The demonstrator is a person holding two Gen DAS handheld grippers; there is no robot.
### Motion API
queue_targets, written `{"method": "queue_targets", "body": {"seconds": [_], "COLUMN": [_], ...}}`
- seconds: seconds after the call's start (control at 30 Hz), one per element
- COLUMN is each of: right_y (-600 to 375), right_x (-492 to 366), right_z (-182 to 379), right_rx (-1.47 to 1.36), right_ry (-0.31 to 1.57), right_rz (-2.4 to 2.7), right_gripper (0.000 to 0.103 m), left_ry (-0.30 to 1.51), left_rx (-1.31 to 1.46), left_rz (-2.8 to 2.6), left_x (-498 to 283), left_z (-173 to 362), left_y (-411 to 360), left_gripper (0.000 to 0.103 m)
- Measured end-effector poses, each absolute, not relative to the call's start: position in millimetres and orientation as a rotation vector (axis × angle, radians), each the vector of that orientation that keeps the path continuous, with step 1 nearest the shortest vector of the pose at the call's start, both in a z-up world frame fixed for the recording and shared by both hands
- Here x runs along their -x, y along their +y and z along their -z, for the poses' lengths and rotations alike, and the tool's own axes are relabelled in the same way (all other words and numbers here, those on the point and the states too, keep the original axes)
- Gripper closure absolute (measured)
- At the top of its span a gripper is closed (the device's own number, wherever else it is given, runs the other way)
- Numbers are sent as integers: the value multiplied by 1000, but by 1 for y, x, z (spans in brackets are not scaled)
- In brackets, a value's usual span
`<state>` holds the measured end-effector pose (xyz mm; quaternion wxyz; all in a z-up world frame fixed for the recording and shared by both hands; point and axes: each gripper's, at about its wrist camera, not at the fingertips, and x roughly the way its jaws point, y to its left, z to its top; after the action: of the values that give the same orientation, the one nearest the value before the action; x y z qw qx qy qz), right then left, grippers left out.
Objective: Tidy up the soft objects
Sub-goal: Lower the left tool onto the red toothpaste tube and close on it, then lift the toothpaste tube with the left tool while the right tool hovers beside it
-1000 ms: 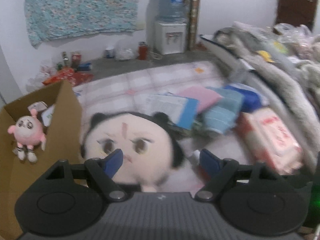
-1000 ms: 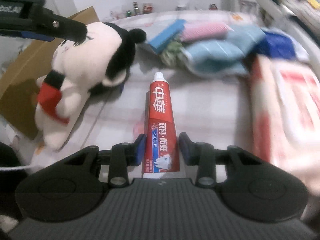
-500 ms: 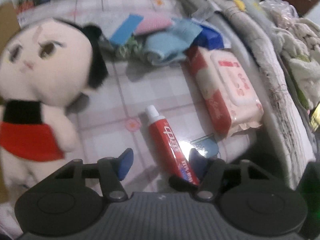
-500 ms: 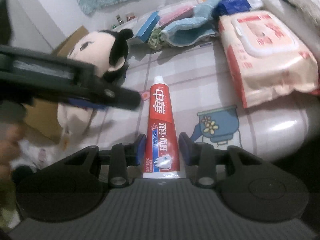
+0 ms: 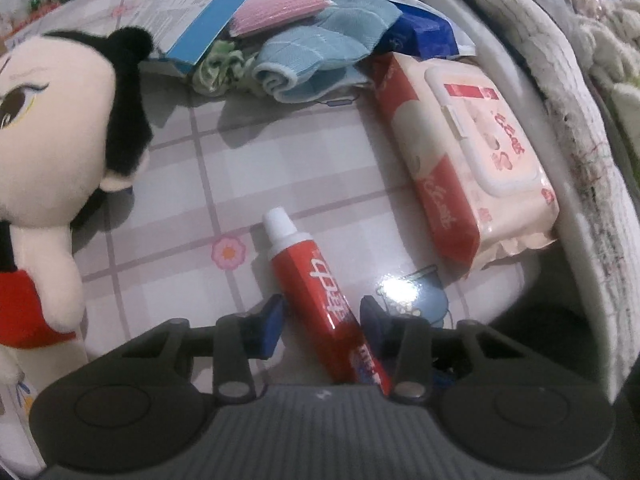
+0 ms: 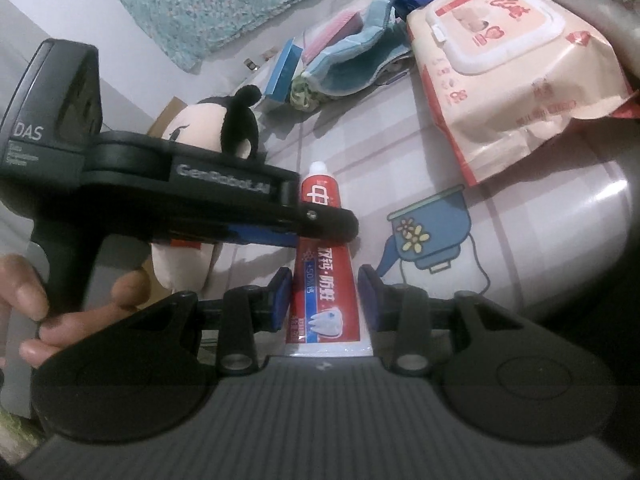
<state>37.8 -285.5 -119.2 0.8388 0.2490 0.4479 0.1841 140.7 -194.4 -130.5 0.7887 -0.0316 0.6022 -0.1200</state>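
Though soft things lie all over the checked tablecloth (image 5: 304, 152), none of them looks sorted yet, so I judge the task to be near its start. The plush doll (image 5: 60, 128) is the largest, lying at the left edge of the left wrist view, free of either gripper. Next in size, the wet-wipes pack (image 5: 472, 152) lies to the right, just short of the table's right edge. At the far side sits a loose heap: a light blue towel (image 5: 320, 52), a pink cloth (image 5: 276, 12) behind it, a dark blue packet (image 5: 424, 32) to the right and a small green cloth (image 5: 220, 66) on the near left. All appear untouched.

Smallest is the red toothpaste tube (image 5: 316, 280), lying near, cap pointing far. Both tools meet on it. The right gripper (image 6: 324, 300) pinches its crimped tail, the blue pads seeming to press its sides. The left gripper (image 5: 320, 320) has its fingers spread on either side of the tube's middle, with a gap visible at least on the left, so it is not gripping. In the right wrist view the left tool crosses over the tube from the left.

What remains, by my reading, is nearly everything: doll, wipes and cloths all need placing.
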Motion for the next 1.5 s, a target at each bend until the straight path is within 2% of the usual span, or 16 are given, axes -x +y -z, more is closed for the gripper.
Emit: {"method": "queue_targets", "body": {"seconds": [0.37,0.43,0.6,0.7,0.87,1.27,1.4,1.5], "right_y": [-280,-277,-267,-260,-264,-274,-277,-276], "right_x": [-37,-36,-32,-29,-24,-21,-18,-17], "right_z": [114,113,111,112,126,133,139,145], "right_rx": [-473,-462,-407,-383,-497,-676,-744,-752], "right_ry": [966,977,994,1019,1065,1093,1102,1116], "right_rz": [-397,-402,-404,-397,-396,-463,-485,-477], "right_gripper": [67,61,58,46,45,52,67,68], "left_ry": [1287,1291,1325,1344,1345,1355,1360,1362], "left_rx": [28,37,106,163,193,239,260,276], "left_rz": [244,241,228,227,227,226,229,232], "left_x": [-136,-136,-138,-136,-128,-113,-107,-104], "left_z": [129,129,130,131,132,132,133,133], "left_y": [-202,-200,-192,-182,-174,-162,-157,-152], "left_gripper": [66,67,68,69,69,74,75,75]}}
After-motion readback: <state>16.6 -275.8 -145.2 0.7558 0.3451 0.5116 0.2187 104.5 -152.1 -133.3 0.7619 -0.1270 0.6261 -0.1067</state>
